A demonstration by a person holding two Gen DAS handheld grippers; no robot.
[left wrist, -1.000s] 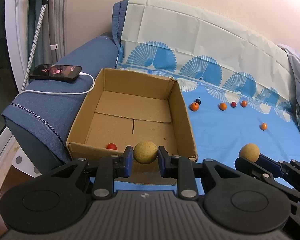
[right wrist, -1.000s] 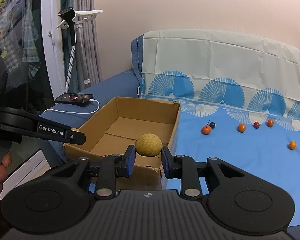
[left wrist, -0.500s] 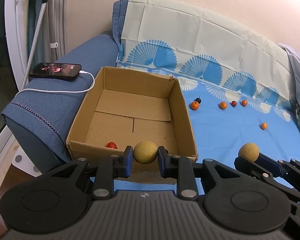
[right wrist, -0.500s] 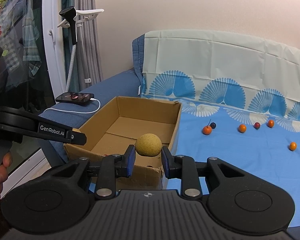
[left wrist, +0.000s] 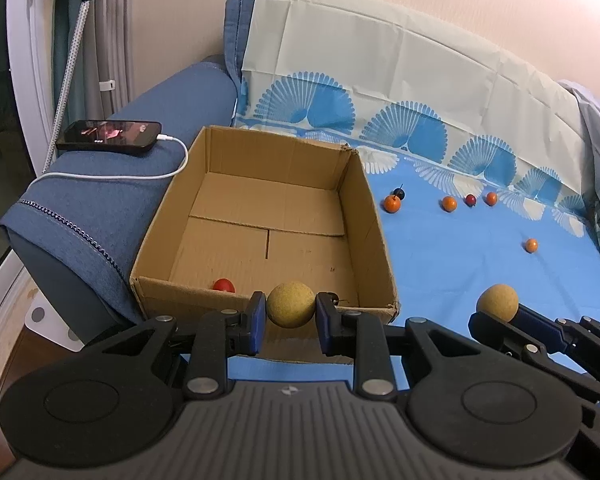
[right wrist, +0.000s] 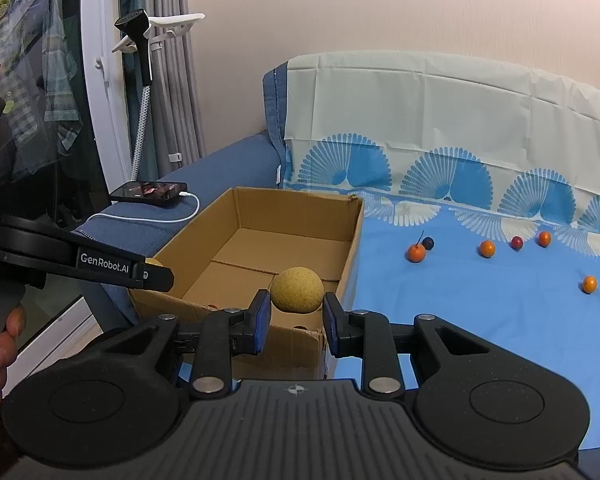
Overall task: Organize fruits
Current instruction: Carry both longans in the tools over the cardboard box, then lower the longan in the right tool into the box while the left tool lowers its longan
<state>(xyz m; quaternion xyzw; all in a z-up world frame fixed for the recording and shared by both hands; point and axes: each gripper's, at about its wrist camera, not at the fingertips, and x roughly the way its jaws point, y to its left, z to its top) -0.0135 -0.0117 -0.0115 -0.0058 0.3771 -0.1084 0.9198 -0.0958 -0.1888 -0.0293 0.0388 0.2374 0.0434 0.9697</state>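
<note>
You're in somebody's home here, living room or maybe a bedroom. There's a blue fabric sofa with a fan-print cloth thrown over the seat and back, a phone charging on the armrest off a white cable, grey curtains by a glass door, and what looks like a garment steamer head on a stand, though that corner's pretty warped.

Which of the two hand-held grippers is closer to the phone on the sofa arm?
Left. The left hand-held gripper sits at the box's near wall, on the phone's side; the right hand-held gripper is past the box's right corner, farther away.
</note>
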